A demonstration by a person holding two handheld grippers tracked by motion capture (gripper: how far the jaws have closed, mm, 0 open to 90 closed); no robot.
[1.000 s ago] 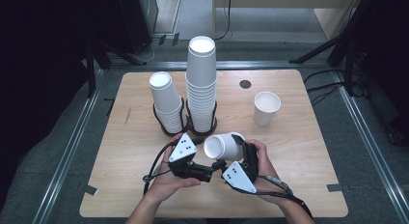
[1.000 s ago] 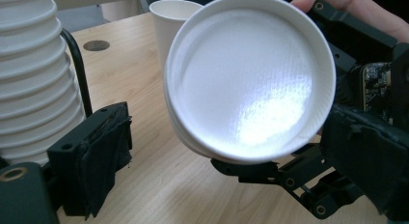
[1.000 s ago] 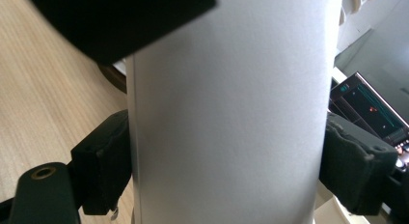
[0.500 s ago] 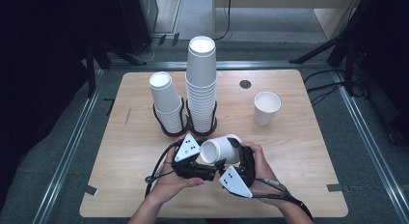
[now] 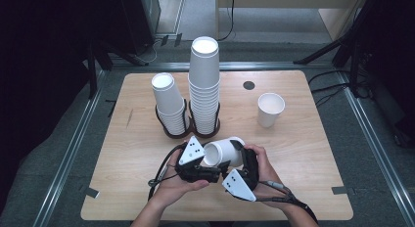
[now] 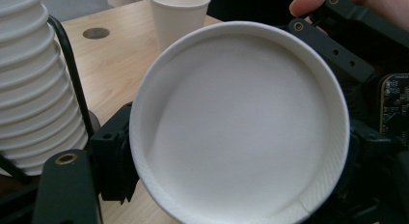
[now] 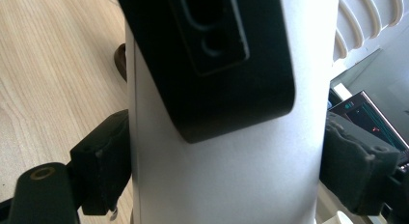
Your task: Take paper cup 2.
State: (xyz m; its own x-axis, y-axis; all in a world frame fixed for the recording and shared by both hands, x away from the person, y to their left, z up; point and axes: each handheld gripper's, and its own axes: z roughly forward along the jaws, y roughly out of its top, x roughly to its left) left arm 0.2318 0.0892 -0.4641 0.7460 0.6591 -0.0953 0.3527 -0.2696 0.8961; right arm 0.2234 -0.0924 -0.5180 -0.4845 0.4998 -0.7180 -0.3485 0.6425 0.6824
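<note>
A white paper cup [image 5: 226,151] lies on its side in the air over the table's front middle, its mouth turned to the left. My right gripper [image 5: 241,154] is shut on it: in the right gripper view both pads [image 7: 103,161] press the cup's wall [image 7: 226,175]. My left gripper [image 5: 214,162] faces the open mouth [image 6: 241,122]. One of its pads [image 6: 112,159] touches the rim on the outside, and the other is hidden behind the cup. A black jaw of the left gripper lies flat on the cup's wall in the right gripper view.
Two stacks of paper cups, a tall one [image 5: 204,85] and a shorter one [image 5: 169,103], stand in a black wire holder [image 5: 192,130] just beyond the grippers. A single upright cup [image 5: 270,108] stands at the right. A small dark disc [image 5: 249,85] sits in the tabletop.
Both grippers and the cup have drifted slightly right and toward the person. The cup stays on its side between them.
</note>
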